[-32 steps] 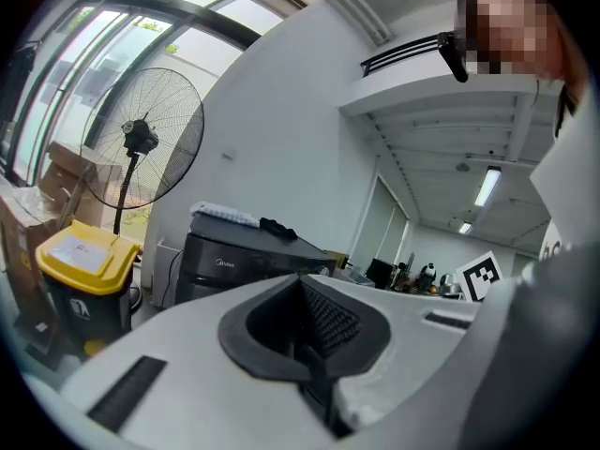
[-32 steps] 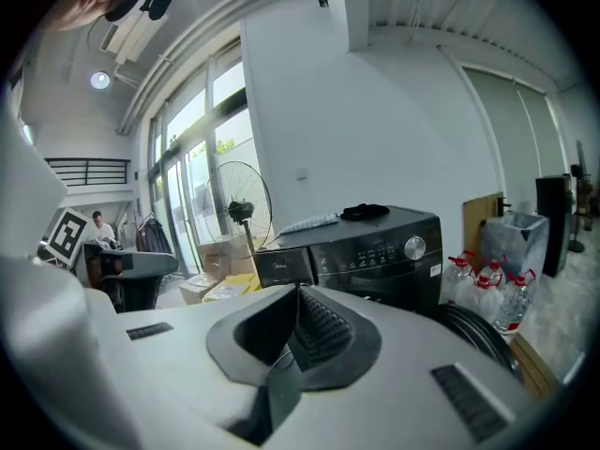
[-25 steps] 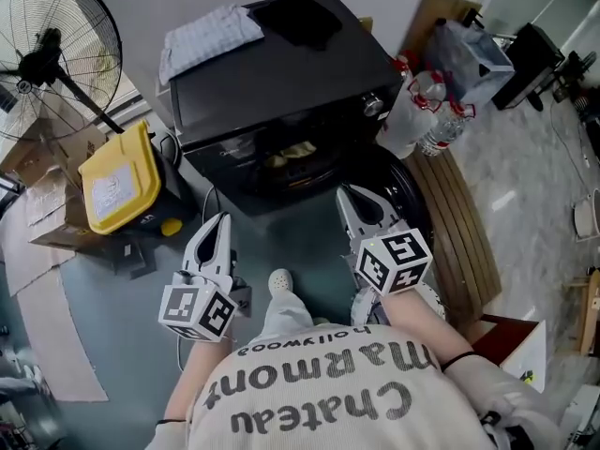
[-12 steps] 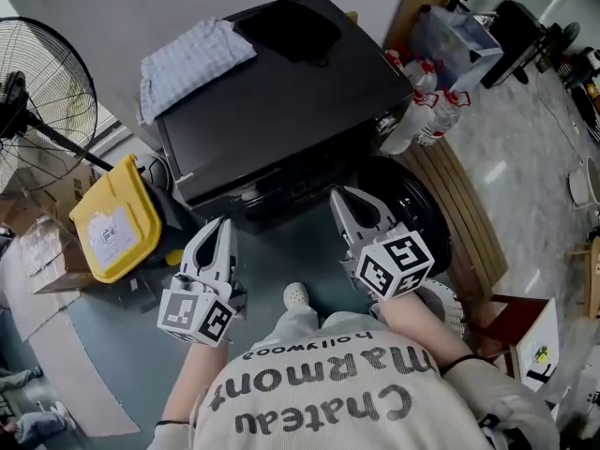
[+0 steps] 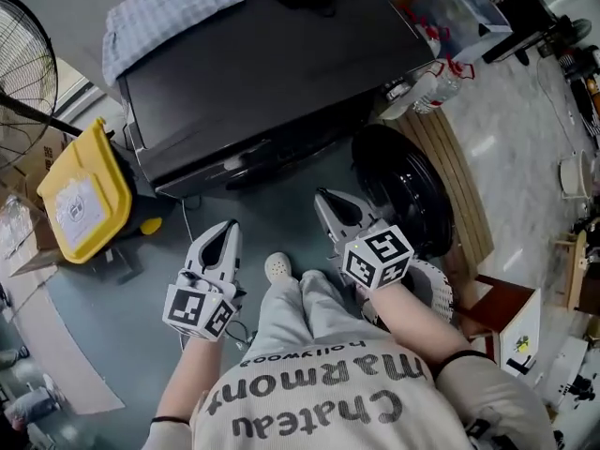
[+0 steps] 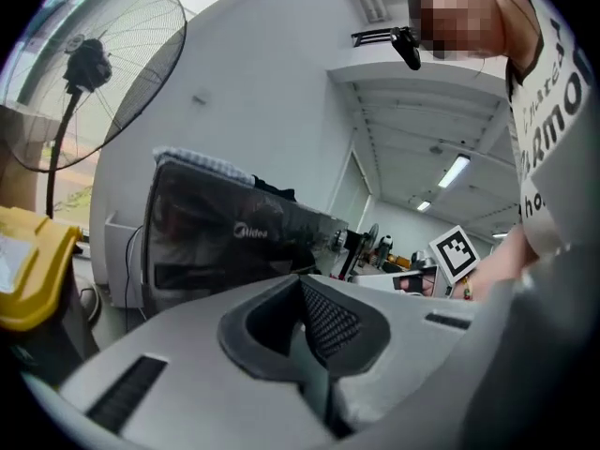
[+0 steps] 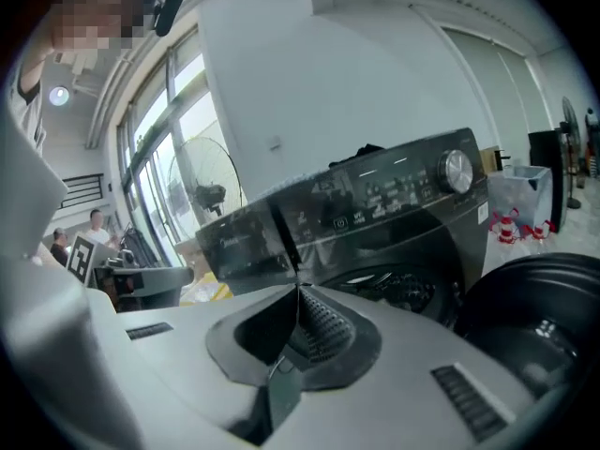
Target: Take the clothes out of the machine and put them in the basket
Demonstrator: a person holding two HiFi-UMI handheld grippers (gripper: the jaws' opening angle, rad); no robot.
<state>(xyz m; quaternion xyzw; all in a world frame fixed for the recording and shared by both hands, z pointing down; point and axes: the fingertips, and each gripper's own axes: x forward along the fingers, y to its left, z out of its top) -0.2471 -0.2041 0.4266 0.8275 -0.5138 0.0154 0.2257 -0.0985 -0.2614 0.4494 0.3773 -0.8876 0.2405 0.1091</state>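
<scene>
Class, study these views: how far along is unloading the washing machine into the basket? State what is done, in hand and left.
Done: the round door of the washing machine stands open. In hand: nothing; the left gripper and right gripper are both shut and empty, facing the drum. Left: the whole transfer from drum into the white basket beside the person.

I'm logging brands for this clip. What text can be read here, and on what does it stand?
"Midea": front of the washing machine.
"Chateau Marmont hollywood": the person's shirt, upside down in the head view.
Label on the yellow bin: too blurred to read.
Markings on the control panel: too small to read.
</scene>
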